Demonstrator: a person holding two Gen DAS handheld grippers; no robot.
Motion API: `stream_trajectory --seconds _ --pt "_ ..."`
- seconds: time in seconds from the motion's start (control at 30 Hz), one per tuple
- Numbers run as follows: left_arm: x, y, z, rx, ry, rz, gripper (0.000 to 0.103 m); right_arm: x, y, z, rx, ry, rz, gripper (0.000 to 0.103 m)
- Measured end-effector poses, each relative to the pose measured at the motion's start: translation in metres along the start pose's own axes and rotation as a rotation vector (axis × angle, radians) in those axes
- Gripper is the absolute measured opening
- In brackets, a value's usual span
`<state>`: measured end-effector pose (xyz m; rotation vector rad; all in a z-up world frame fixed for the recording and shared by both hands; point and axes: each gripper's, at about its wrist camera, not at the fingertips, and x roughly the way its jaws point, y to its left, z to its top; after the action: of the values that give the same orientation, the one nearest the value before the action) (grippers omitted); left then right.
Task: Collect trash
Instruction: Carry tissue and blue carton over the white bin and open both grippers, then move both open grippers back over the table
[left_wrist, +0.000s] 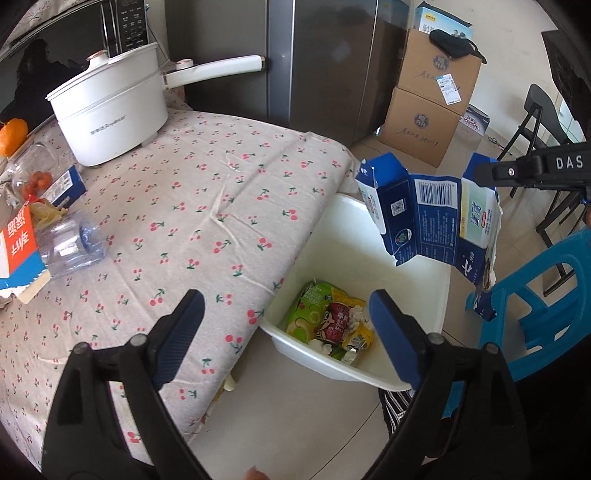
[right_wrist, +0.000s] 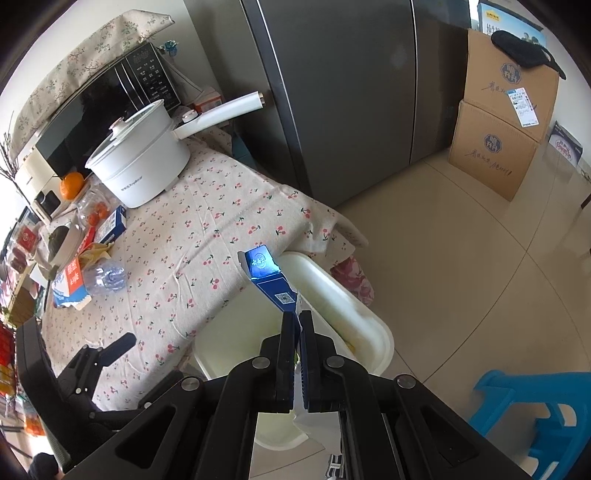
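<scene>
My right gripper (right_wrist: 297, 317) is shut on a flattened blue carton (right_wrist: 271, 282) and holds it in the air over the white bin (right_wrist: 365, 314); the carton (left_wrist: 428, 218) hangs above the bin (left_wrist: 369, 240) in the left wrist view, with the right gripper (left_wrist: 491, 173) pinching its top edge. The bin stands on the floor at the table's edge and holds a green wrapper (left_wrist: 314, 310) and a red can (left_wrist: 338, 321). My left gripper (left_wrist: 286, 306) is open and empty above the table's corner. A crushed clear bottle (left_wrist: 72, 242) and an orange-and-white carton (left_wrist: 18, 247) lie on the table.
The cherry-print tablecloth (left_wrist: 207, 192) covers the table. A white pot (left_wrist: 110, 110) and a microwave (right_wrist: 110, 99) stand at the back, with an orange (left_wrist: 13, 134). A grey fridge (right_wrist: 332, 92), stacked cardboard boxes (right_wrist: 502, 122) and a blue plastic stool (left_wrist: 535, 302) surround the bin.
</scene>
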<state>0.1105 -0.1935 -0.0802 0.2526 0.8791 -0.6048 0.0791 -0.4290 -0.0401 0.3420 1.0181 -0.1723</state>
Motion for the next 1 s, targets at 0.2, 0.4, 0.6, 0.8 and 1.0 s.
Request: stream_trajectory --seconds 0.2,0.4,0.6,0.8,1.0 --pt "-0.017 0.013 -0.003 -0.018 -0.020 0.018 0.101 0.008 0.002 0.004 0.020 0.013 -0.001 0.009" --pt "-0.029 0.031 -0.005 -0.046 -0.028 0.041 0.102 0.005 0.007 0.006 0.030 -0.019 -0.003 0.056" --pt "-0.041 0.051 -0.010 -0.080 -0.033 0.068 0.102 0.006 0.020 0.008 0.007 -0.030 -0.008 0.065" --pt "-0.056 0.078 -0.019 -0.121 -0.042 0.102 0.102 0.010 0.040 0.008 -0.032 -0.040 -0.020 0.072" --pt "-0.077 0.117 -0.032 -0.186 -0.054 0.156 0.102 0.019 0.067 0.011 -0.075 -0.038 -0.014 0.076"
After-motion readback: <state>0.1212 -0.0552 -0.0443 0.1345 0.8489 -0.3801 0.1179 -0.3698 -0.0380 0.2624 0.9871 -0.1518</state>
